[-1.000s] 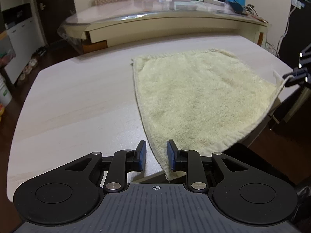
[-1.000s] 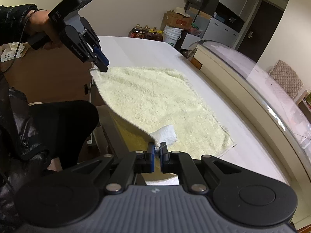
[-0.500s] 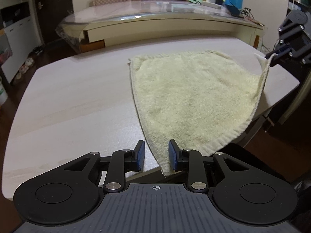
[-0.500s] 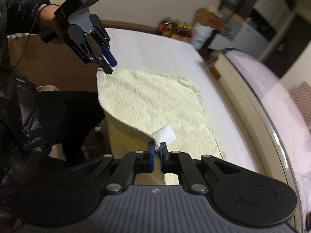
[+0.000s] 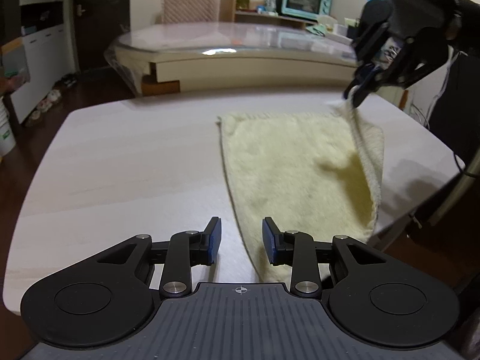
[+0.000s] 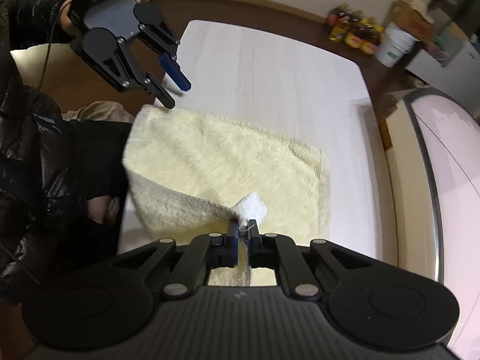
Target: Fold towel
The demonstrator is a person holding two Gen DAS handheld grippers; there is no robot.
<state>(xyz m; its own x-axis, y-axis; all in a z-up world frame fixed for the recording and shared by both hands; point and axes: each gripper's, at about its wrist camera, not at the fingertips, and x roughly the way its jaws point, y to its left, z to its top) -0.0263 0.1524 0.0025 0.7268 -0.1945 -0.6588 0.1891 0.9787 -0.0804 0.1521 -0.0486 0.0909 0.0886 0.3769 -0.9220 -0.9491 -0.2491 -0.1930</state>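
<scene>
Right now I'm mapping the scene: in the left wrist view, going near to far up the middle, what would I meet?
Left gripper, its jaws opening → towel → bare table → glass-topped table → teal toaster oven.

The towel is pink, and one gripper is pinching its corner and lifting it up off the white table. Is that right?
Not quite. The towel is pale yellow, not pink. The rest is right: the right gripper is shut on a corner of it and holds that corner up off the white table. The right wrist view shows the colour and the pinched corner best.
</scene>
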